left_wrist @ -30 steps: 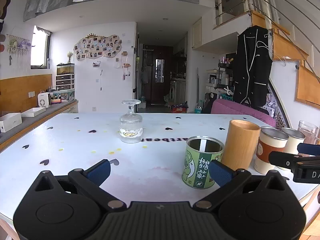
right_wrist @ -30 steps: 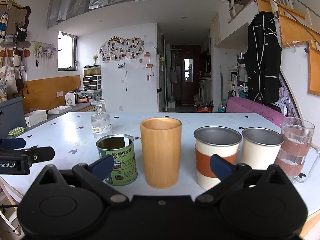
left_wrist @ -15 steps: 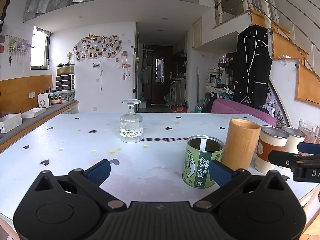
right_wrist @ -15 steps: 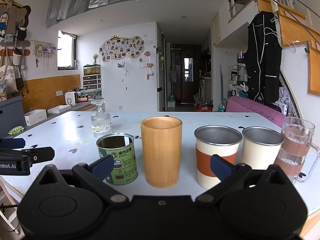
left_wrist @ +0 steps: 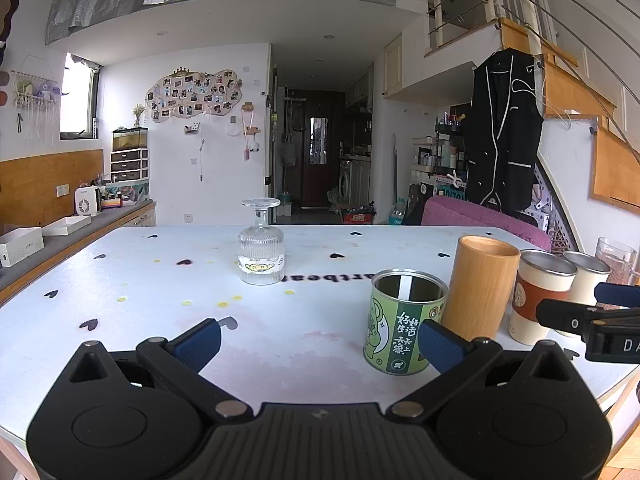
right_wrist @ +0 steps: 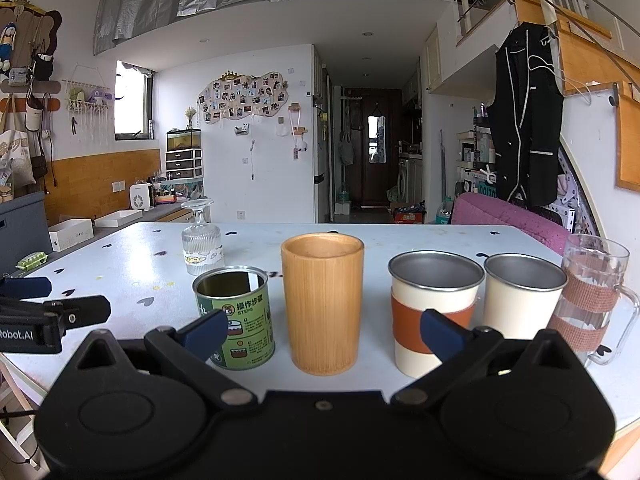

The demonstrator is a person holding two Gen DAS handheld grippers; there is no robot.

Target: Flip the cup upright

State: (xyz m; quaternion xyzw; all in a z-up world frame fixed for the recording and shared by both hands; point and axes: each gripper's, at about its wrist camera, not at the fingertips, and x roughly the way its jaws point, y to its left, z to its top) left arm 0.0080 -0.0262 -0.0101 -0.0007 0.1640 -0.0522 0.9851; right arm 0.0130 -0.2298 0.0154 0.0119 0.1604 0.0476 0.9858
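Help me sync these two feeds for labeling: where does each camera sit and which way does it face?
Left wrist: on the open left gripper, facing the upside-down glass; the right gripper pokes in.
Right wrist: on the open right gripper, facing the wooden cup.
Shared: green tin, the glass, table.

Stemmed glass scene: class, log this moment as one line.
stemmed glass: inverted, untouched | left gripper: open, empty | right gripper: open, facing wooden cup | flip: not started
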